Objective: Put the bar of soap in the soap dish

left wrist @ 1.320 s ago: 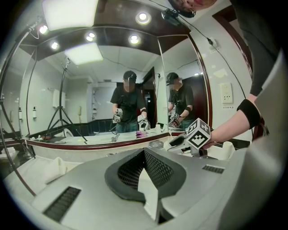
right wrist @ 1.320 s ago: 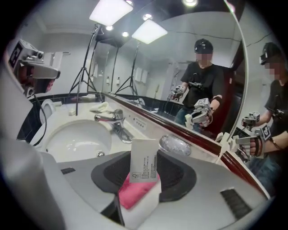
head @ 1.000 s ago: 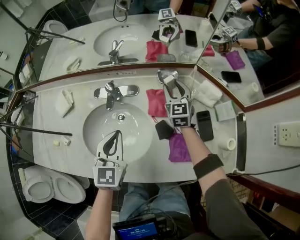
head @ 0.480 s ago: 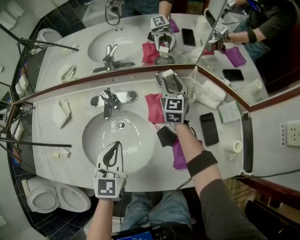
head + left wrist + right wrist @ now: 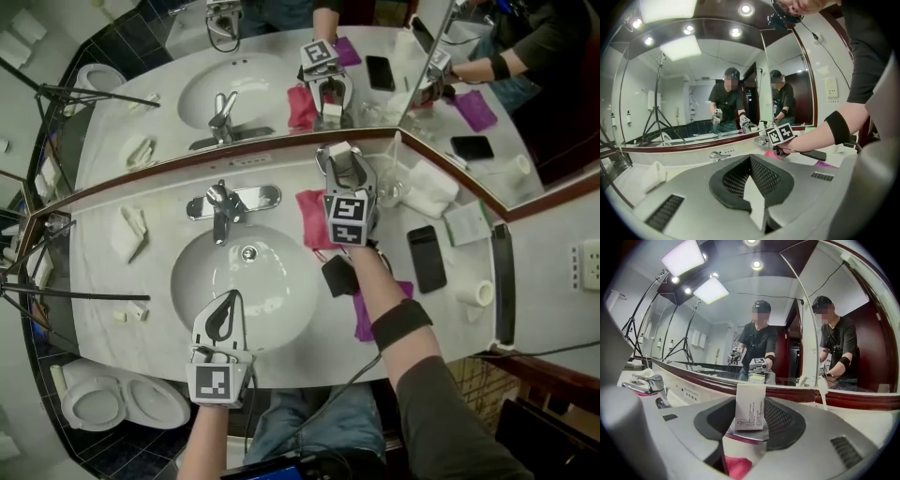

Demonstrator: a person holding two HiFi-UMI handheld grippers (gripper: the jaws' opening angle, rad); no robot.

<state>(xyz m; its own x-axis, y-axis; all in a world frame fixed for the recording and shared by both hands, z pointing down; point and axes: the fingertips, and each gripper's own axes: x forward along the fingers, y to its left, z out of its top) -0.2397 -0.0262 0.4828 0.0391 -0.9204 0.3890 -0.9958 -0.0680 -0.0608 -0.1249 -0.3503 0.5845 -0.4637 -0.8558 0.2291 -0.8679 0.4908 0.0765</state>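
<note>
The bar of soap is a white printed box standing upright between the tips of my right gripper, by the mirror's ledge. The jaws still hold it, though they have just been opening a little. Right under the box lies the shiny metal soap dish; I cannot tell whether the box touches it. In the head view the dish is mostly hidden by the gripper. My left gripper hangs over the front of the sink basin, shut with nothing in it, as the left gripper view also shows.
A chrome faucet stands behind the basin. A pink cloth lies under my right gripper. A black phone, a purple cloth, a small black pouch and a folded white towel lie to the right. The mirror rises just behind.
My right gripper has shifted a little left and lower with the soap, toward the dish at the mirror's ledge. The left gripper stays over the sink's front rim.
</note>
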